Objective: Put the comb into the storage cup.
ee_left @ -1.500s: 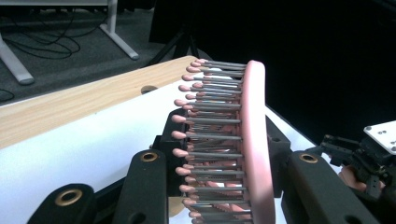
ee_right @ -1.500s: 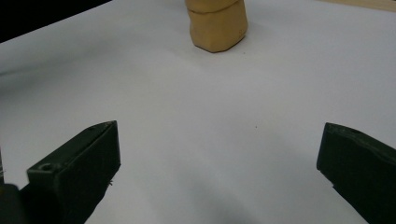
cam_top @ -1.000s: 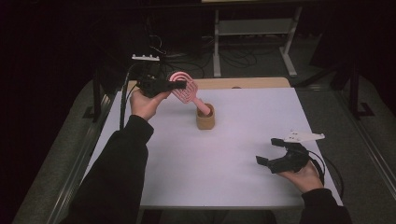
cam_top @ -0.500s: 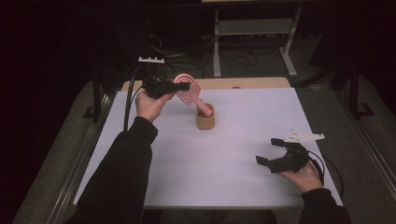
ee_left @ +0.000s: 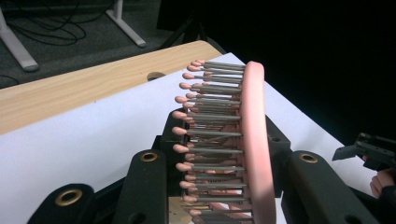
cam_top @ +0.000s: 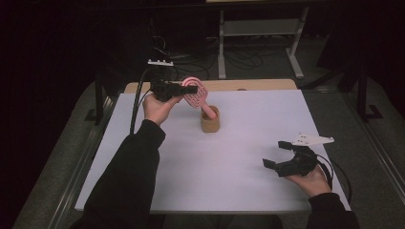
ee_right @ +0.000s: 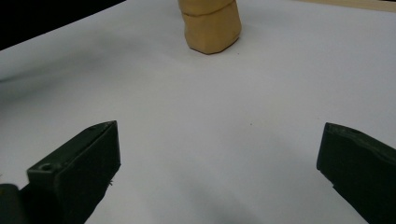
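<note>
Evidently the left gripper [cam_top: 188, 88] is clamped on the head of a pink plastic paddle hairbrush with grey, pink-tipped bristles [cam_top: 196, 93], which leans with its handle down in a small tan wooden cup [cam_top: 210, 120] at about twelve o'clock on the white table [cam_top: 239, 191]. The brush looks light and stiff, its smooth rim likely slippery and its pins springy — the solid rim or the handle seems the safest hold. The right gripper [cam_top: 277, 153] rests at four o'clock, jaws wide and empty.

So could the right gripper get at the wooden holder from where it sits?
Probably yes: the right gripper stands open, and bare white tabletop lies between it and the wooden holder. The pink hairbrush leans in from the other side.
</note>
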`<state>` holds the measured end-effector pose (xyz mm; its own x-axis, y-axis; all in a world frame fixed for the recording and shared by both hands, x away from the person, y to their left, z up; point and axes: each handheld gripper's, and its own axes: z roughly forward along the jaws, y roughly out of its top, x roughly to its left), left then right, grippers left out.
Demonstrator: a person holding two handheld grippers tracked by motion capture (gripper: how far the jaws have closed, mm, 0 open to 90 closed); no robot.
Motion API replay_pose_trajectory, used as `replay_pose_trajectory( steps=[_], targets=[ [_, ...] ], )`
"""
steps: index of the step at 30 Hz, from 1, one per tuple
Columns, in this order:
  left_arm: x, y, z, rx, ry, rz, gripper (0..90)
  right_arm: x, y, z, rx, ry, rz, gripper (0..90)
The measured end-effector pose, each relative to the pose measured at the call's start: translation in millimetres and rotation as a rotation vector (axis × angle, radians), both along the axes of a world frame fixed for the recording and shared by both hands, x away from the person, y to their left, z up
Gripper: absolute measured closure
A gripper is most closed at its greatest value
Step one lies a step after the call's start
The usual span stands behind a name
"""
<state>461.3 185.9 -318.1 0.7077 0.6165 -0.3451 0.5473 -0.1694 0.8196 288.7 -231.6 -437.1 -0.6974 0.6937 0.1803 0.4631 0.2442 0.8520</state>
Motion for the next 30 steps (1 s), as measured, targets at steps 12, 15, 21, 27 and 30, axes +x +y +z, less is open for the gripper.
replay_pose_trajectory(
  steps=[12,15,21,27,30],
  targets=[
    [0.2,-2.5,-1.7,0.014,0.001,0.001,62.6,-1.2,-2.2,-0.1,0.005,-0.001,-0.009,0.0],
    [-0.1,-4.7,-3.1,0.031,-0.001,-0.003,62.6,-1.1,-2.5,-0.4,0.005,0.000,-0.009,0.0],
    [-1.4,-8.9,-7.5,0.056,-0.009,-0.005,62.3,-1.4,-3.4,-0.4,0.005,-0.002,-0.011,0.0],
    [-3.4,-8.9,-9.8,0.065,-0.034,-0.010,61.5,-1.7,-5.0,-1.1,0.005,0.002,-0.014,0.0],
    [-4.6,-5.0,-7.9,0.025,-0.042,-0.009,59.8,-1.8,-5.9,-1.2,0.005,0.002,-0.016,0.0]
  ],
)
